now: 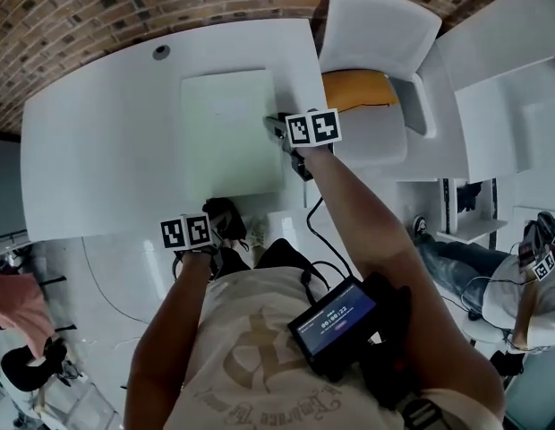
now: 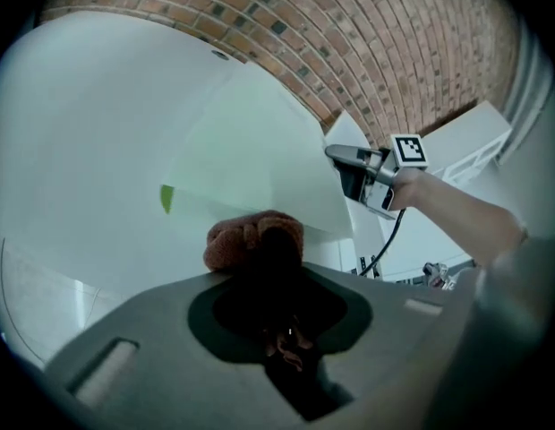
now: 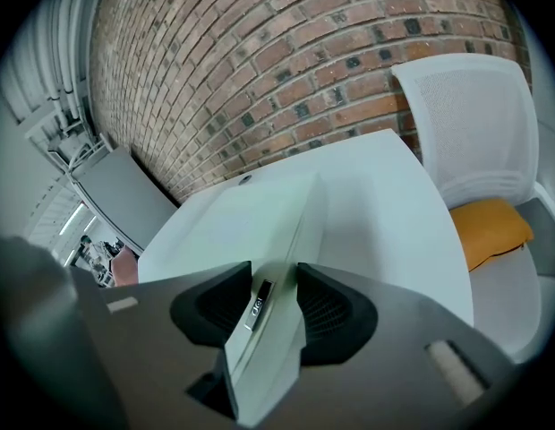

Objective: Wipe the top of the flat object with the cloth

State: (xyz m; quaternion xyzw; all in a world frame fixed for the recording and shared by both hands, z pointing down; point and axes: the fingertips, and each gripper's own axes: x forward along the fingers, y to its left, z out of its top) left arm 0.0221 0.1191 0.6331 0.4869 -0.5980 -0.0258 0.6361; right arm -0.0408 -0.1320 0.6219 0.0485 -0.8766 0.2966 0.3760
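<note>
**Cloth clamped in the left hand-held gripper, right one astride the flat object's edge**

The left hand-held gripper [image 2: 279, 271] has its jaws drawn together on the cloth [image 2: 246, 238], a brown, nubbly bundle that bulges out past its tips; in the head view this hand-held gripper [image 1: 217, 226] sits over the near rim of the white bench [image 1: 98, 141], with the cloth [image 1: 226, 213] showing as a dark lump at its front. Just ahead of it lies the flat object [image 2: 251, 141], a pale slab lying flat on the bench [image 2: 81, 133]; the cloth is at or just short of the slab's near edge, and whether the two touch cannot be told. A small green patch [image 2: 166, 198] marks the slab's near corner, off to the left of the left hand-held gripper.

The right hand-held gripper [image 3: 276, 289] holds its jaws apart; the right-hand edge of the flat object [image 3: 260, 213] runs through the gap between them, and a small metal badge [image 3: 257, 305] lies in that gap, and the pads do not appear to press on anything. From above, this hand-held gripper [image 1: 277, 125] is at the slab's right edge, ahead and to the right of the left one; the flat object [image 1: 228, 133] spreads out to its left; the left gripper view shows it [image 2: 338, 155] poised at that same edge.

To the right of the right hand-held gripper, beyond the bench [image 3: 394, 204], stands a white chair [image 3: 474, 124] with an orange cushion [image 3: 492, 227] on its seat; ahead of both rises a brick wall [image 3: 260, 61].
</note>
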